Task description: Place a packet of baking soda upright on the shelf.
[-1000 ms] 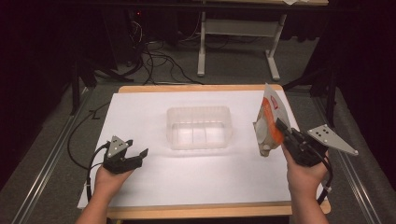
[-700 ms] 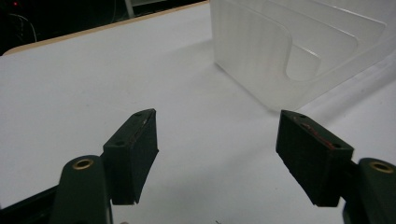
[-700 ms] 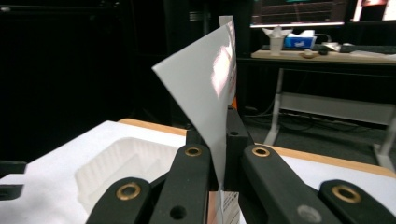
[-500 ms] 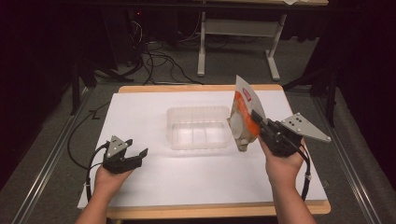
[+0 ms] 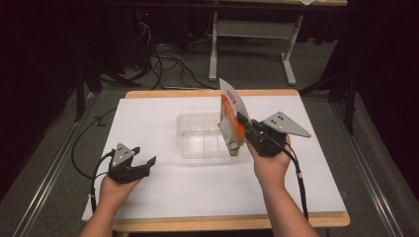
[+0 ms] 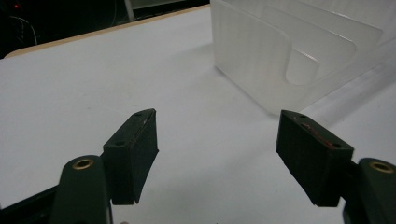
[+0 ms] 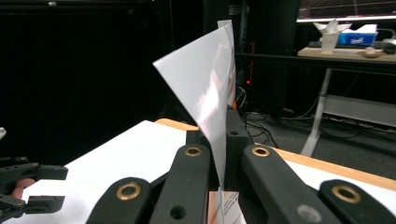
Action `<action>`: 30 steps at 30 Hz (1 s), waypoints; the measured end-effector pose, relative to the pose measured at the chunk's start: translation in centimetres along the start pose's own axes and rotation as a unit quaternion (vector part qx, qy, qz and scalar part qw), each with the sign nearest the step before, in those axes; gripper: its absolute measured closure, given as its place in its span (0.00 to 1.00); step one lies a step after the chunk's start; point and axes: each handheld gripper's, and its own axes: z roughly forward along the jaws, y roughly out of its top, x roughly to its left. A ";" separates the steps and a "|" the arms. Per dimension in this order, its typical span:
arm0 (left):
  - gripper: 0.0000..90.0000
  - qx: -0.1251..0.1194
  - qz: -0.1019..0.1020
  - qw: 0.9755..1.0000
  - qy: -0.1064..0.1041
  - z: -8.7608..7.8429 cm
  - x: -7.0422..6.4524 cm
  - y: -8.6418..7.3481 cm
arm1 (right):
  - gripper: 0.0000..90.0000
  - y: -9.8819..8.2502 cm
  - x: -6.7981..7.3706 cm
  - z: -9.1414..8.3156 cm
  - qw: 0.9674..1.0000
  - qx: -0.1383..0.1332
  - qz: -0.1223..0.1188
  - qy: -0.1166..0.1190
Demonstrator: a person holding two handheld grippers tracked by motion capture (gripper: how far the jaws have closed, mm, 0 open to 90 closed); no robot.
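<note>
Step in hand, as judged: carrying a packet to the bin. No release yet.

Right gripper: jaws clamped on the packet, a flat orange-and-white pouch held on edge, nearly upright, top corner tipped toward 11 o'clock. In the right gripper view the packet rises straight out of the pinch, its glossy white back facing the camera; the jaws sit tight against it on both sides. The hand comes in from 6 o'clock.

Packet position: over the 3 o'clock end of the bin, a clear, shallow plastic container with faint dividers inside, at table centre. The packet's lower edge is at or just above the bin's right rim; I cannot tell whether it touches. Nothing visible in the bin.

Left gripper: jaws apart, nothing between them, low over the white sheet at about 8 o'clock from the bin, well apart from it. In the left gripper view both pads are bare, and the bin wall lies ahead at 1 o'clock.

Next move, as judged: shift the packet a little further toward 9 o'clock so it is fully inside the rim, lower or tilt it flat, then part the jaws. Risks: the tall pouch may catch the rim or a divider, and the light bin may slide; the left gripper is free to steady it.
</note>
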 end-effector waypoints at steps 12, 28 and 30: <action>0.33 -0.004 -0.002 1.000 -0.001 -0.1 0.0 0.0 | 1.00 -0.4 1.4 3.4 1.000 0.007 -0.005 0.021; 0.33 -0.004 -0.006 1.000 -0.003 0.0 0.0 0.0 | 1.00 -1.0 2.5 7.3 0.999 0.008 0.009 0.034; 0.33 -0.004 -0.005 1.000 -0.003 -0.1 0.0 0.0 | 1.00 -1.2 2.6 8.2 0.999 0.010 0.012 0.036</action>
